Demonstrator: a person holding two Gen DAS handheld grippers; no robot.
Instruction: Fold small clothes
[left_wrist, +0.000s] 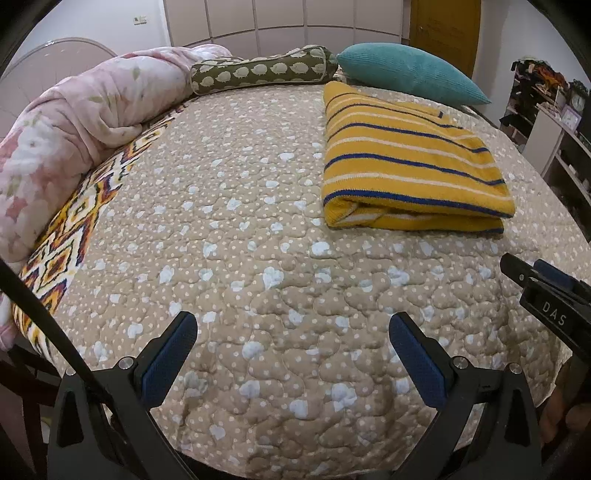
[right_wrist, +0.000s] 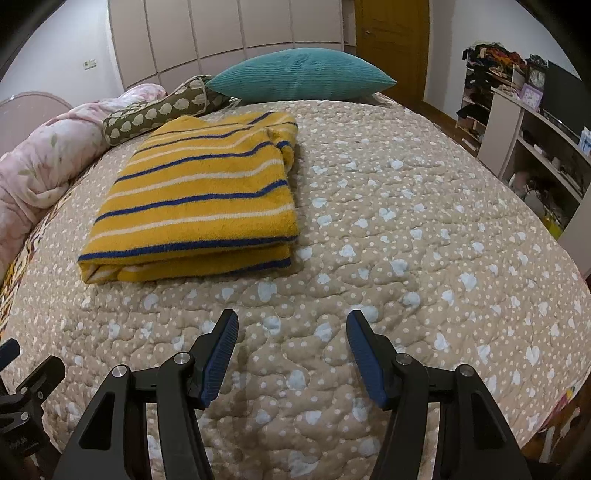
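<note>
A yellow sweater with blue and white stripes (left_wrist: 410, 162) lies folded into a rectangle on the beige quilted bedspread (left_wrist: 258, 258). It also shows in the right wrist view (right_wrist: 199, 199), left of centre. My left gripper (left_wrist: 293, 325) is open and empty, over the bedspread near the front edge, well short of the sweater. My right gripper (right_wrist: 291, 325) is open and empty, in front of and right of the sweater. The right gripper's tip shows at the right edge of the left wrist view (left_wrist: 532, 277).
A teal pillow (right_wrist: 303, 74), an olive bolster with a hedgehog print (left_wrist: 262, 72) and a rolled pink floral quilt (left_wrist: 74, 122) line the far and left sides of the bed. Shelves with clutter (right_wrist: 535, 122) stand to the right. A patterned blanket edge (left_wrist: 62, 251) shows at the left.
</note>
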